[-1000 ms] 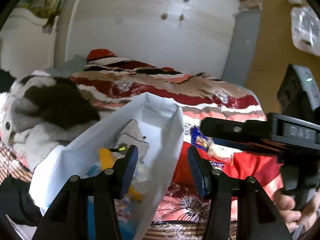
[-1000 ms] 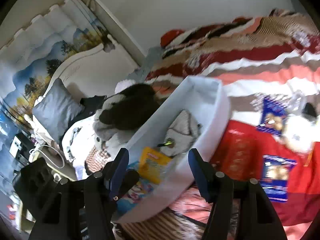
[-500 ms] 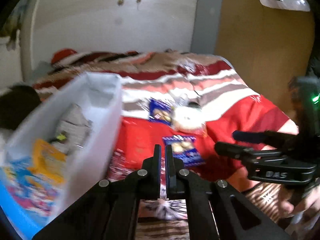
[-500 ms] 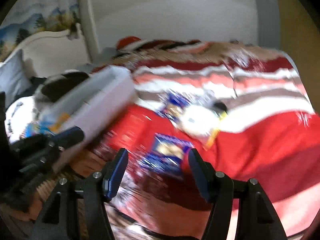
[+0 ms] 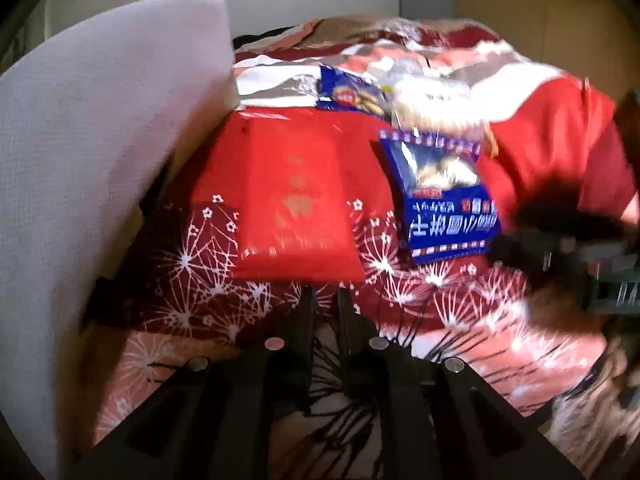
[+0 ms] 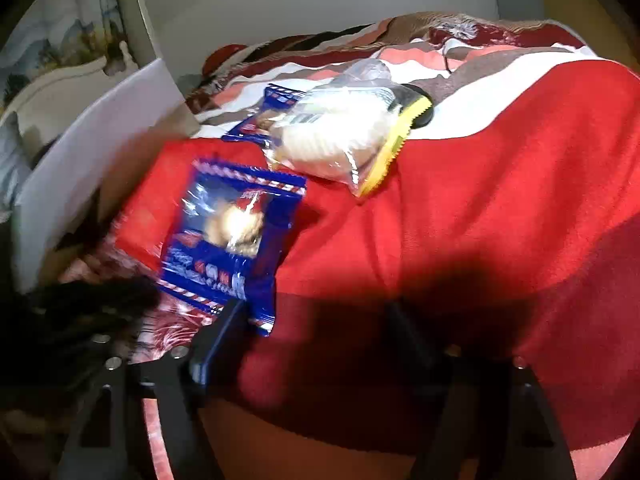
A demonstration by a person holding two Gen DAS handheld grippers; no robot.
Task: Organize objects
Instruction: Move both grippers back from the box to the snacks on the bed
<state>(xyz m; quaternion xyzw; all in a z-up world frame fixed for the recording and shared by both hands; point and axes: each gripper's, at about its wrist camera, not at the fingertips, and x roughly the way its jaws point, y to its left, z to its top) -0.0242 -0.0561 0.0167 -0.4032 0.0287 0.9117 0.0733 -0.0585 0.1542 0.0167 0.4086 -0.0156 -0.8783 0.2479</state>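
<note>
1. We see the nearest blue snack packet (image 6: 232, 240) lying flat on the red blanket (image 6: 500, 184), just beside the white bin (image 5: 100, 152); a second blue packet (image 6: 260, 120) and a clear bag of pale biscuits (image 6: 336, 136) lie behind it.
2. Our right gripper (image 6: 316, 320) hovers low at the packet's near corner, its jaws opening and nothing between them.
3. Our left gripper (image 5: 325, 304) is opening from a narrow gap, empty, over the patterned cloth.
4. We judge the packet light, crinkly and slippery, its contents crushable.
5. We would pinch the flat sealed edge nearest us, gently, since the soft bedding gives under pressure.
</note>
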